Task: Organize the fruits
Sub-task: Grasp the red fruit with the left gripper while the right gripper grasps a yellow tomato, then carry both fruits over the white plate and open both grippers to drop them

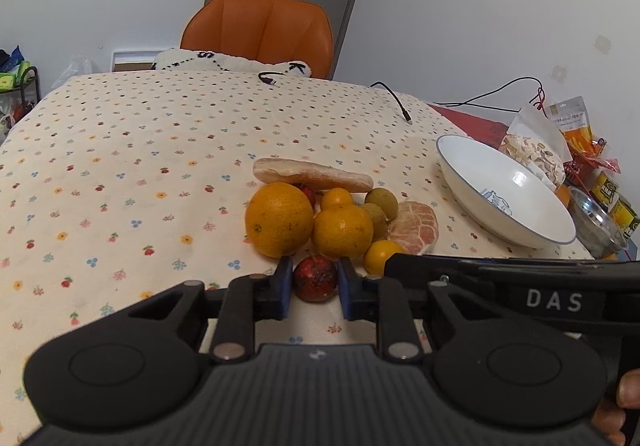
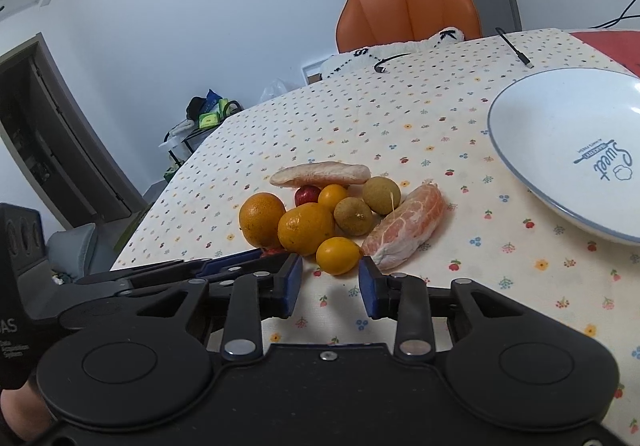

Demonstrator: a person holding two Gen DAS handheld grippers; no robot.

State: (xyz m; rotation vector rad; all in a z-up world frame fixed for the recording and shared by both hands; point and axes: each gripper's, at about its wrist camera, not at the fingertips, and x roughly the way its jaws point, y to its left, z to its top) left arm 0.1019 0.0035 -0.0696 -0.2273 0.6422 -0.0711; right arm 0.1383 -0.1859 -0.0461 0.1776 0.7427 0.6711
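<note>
left gripper brackets red fruit — right gripper gapes — peeled segment slants up-right.

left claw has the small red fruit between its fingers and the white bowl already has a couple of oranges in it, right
Not quite. The left claw does straddle the small red fruit, but the white bowl holds no fruit; the right wrist view shows its inside bare. The oranges are in the pile on the tablecloth.
</note>
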